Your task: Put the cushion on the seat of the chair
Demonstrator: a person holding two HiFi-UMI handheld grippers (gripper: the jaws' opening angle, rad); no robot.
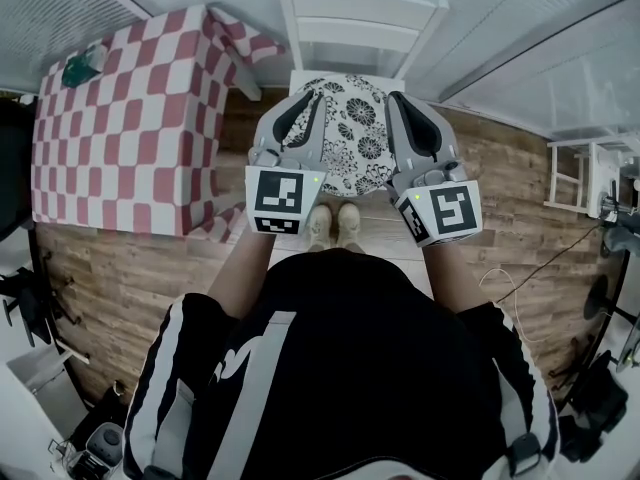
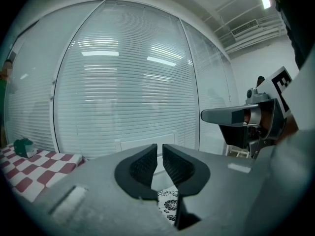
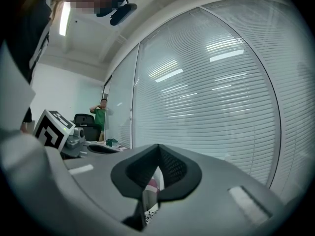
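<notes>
The round black-and-white flowered cushion (image 1: 355,133) lies on the seat of the white chair (image 1: 360,13), straight ahead of me. Both grippers hover side by side above it, held level. My left gripper (image 1: 314,100) is over the cushion's left part. In the left gripper view its jaws (image 2: 160,150) stand nearly together with only a thin slit and nothing between them. A patch of cushion (image 2: 170,205) shows below. My right gripper (image 1: 393,100) is over the cushion's right part. In the right gripper view its tips (image 3: 158,149) meet, empty.
A table with a red-and-white checked cloth (image 1: 120,118) stands left of the chair, with a green object (image 1: 82,68) on its far corner. A small white rack (image 1: 575,173) and a cable (image 1: 510,278) are at the right on the wood floor. Window blinds (image 2: 133,82) stand behind the chair.
</notes>
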